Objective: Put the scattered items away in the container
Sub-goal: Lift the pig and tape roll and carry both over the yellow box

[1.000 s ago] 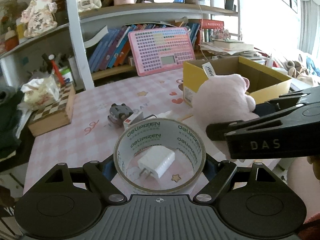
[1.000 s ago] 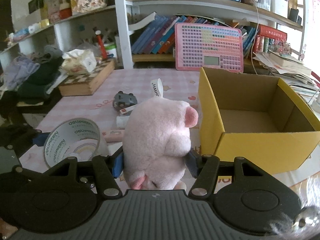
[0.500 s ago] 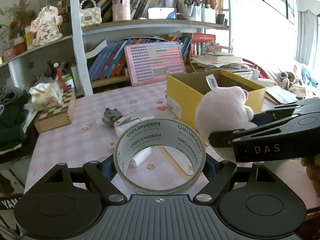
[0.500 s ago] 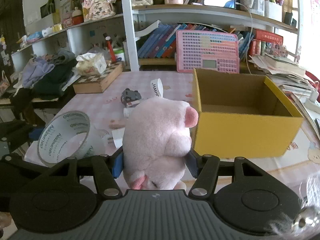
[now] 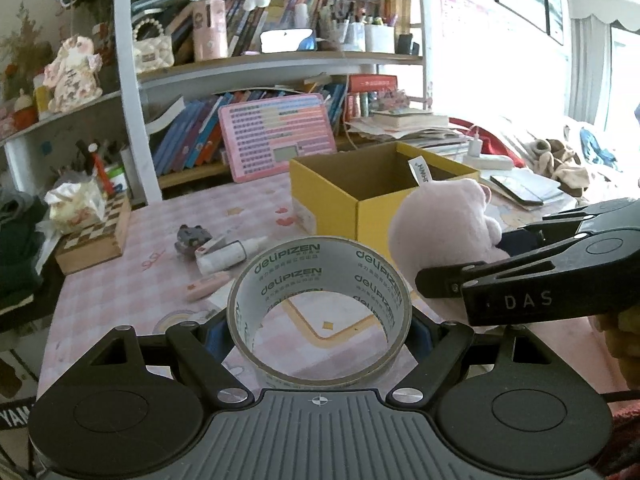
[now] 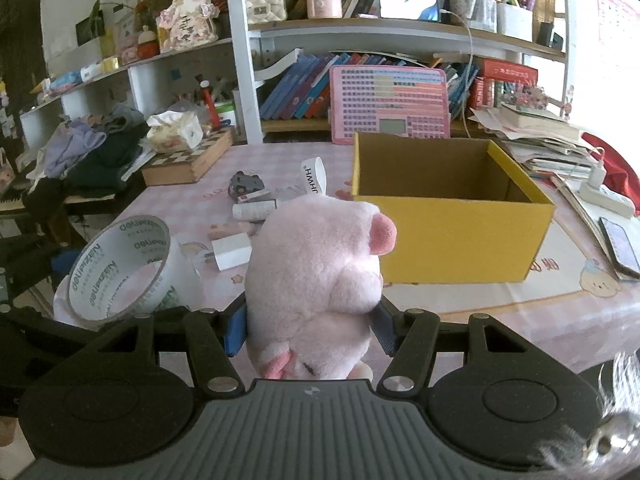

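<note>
On the pink table (image 6: 520, 312), our left tongs (image 5: 320, 320) hold stiff, light tape (image 5: 320, 280); our right tongs (image 6: 312, 320) squeeze the soft pig's (image 6: 316, 264) middle.

We carry two matte black plastic hand-held grippers. The left hand-held gripper (image 5: 319, 332) has a ribbed grey base, round side discs, silver screws at the linkage joints and blue finger pads. The right hand-held gripper (image 6: 310, 330) looks the same; seen side-on, its arm bears pale "DAS" lettering.
</note>
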